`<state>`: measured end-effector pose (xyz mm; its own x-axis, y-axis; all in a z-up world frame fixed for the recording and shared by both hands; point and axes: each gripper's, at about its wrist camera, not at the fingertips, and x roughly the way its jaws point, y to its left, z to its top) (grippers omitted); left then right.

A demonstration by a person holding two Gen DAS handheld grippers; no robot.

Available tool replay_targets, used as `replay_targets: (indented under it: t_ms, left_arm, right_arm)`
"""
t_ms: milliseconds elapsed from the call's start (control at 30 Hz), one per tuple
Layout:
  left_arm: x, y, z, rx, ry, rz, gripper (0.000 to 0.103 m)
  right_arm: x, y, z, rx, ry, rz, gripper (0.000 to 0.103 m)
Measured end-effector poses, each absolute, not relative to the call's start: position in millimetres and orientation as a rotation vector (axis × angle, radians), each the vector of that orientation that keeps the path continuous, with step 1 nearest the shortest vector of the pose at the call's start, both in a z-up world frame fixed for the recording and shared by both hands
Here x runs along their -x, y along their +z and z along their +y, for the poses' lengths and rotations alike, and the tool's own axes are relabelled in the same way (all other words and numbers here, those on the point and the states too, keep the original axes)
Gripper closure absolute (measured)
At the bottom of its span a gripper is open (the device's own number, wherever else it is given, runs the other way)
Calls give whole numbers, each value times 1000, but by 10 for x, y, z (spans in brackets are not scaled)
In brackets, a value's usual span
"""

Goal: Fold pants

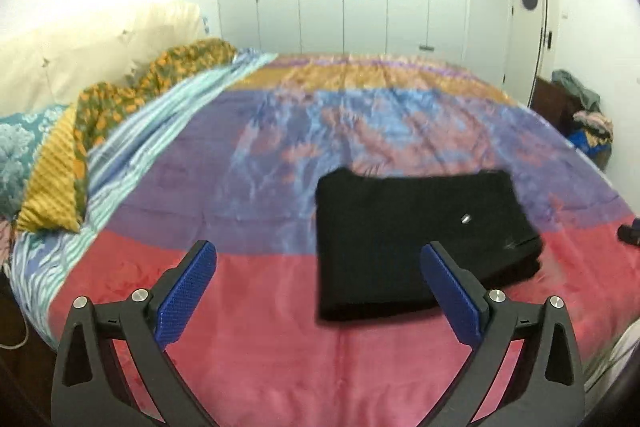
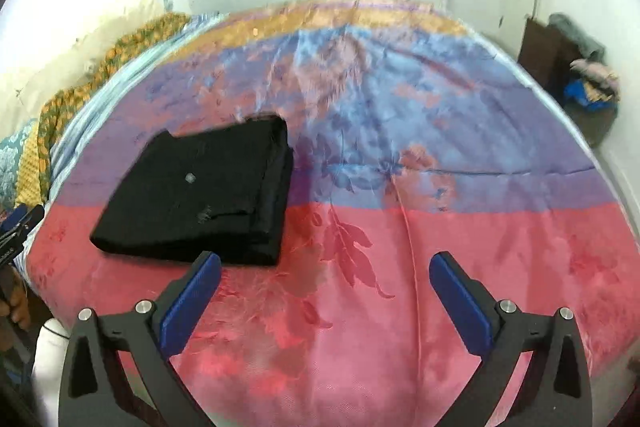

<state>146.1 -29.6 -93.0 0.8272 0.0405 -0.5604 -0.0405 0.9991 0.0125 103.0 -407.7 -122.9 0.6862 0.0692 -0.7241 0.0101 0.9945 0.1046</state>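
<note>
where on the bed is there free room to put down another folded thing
Free: the pink band right of the folded black pants, and the blue-purple middle beyond them. Crowded: the pillows and bunched orange blanket along the left edge.

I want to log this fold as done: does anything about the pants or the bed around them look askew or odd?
Nothing serious stands out. The black pants lie as a compact folded stack on the bedspread, with layers stepped slightly along one edge. Both the left gripper and the right gripper have open, empty jaws, clear of the cloth.
</note>
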Motion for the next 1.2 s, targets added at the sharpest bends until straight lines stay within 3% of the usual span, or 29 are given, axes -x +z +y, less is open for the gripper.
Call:
replay_targets:
  t_ms: [267, 433, 1200]
  left_arm:
    - [-1245, -747, -386, 72, 16, 677, 1]
    - [-1190, -803, -522, 12, 17, 756, 1]
    - [-1042, -957, -710, -32, -29, 901, 1]
  right_arm:
    - [-640, -826, -3197, 46, 90, 681, 0]
    - [-568, -803, -2888, 98, 95, 700, 0]
    - [-451, -883, -2884, 60, 34, 827, 0]
